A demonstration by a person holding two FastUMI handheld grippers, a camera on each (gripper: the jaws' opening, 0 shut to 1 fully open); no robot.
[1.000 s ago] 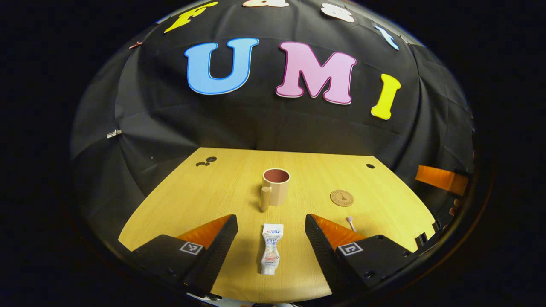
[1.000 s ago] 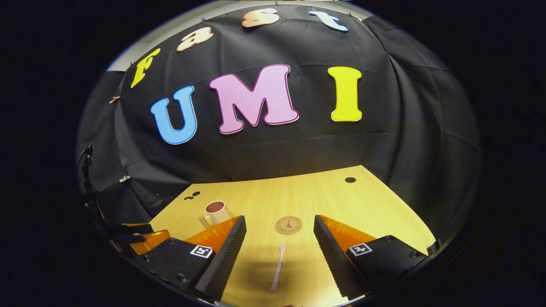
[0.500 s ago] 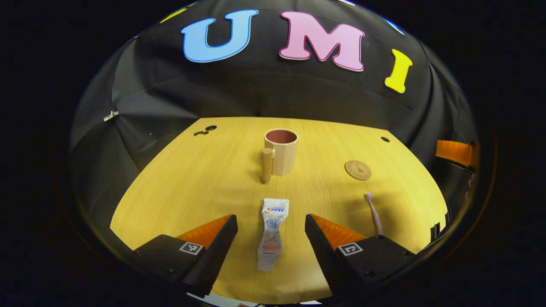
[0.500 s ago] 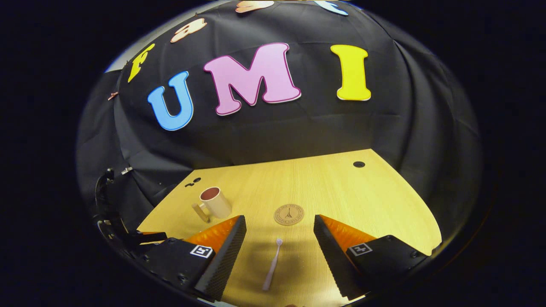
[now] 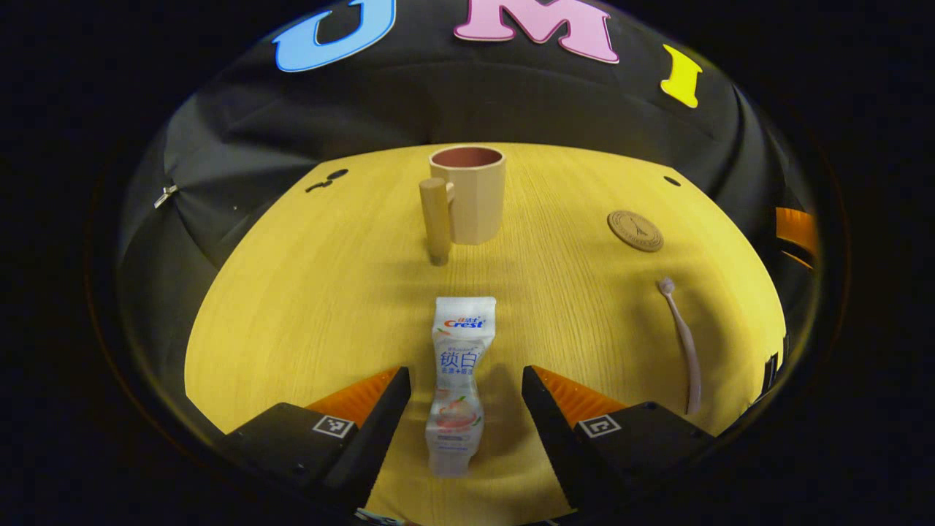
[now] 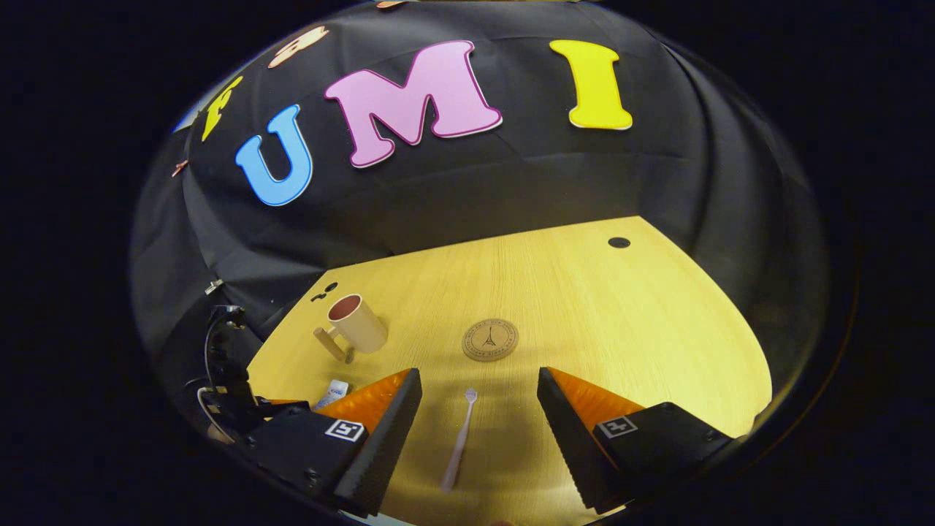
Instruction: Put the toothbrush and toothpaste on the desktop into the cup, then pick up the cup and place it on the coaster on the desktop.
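Note:
A white toothpaste tube lies on the wooden desktop, its lower end between the fingers of my open left gripper, which touch nothing. Beyond it stands a beige cup with a wooden handle facing me. A pale pink toothbrush lies to the right, and a round brown coaster sits behind it. In the right gripper view the toothbrush lies between the fingers of my open right gripper, untouched. The coaster is just ahead, the cup and the toothpaste off to the left.
The other gripper shows at the left edge of the right gripper view. Small dark holes mark the desktop's far corners, one of them at the back right. The black cloth wall stands right behind the desktop.
Both grippers have moved forward and tilted down over the desktop. The toothpaste now reaches in between the left fingers, and the toothbrush sits deeper between the right ones. Nothing was grasped.

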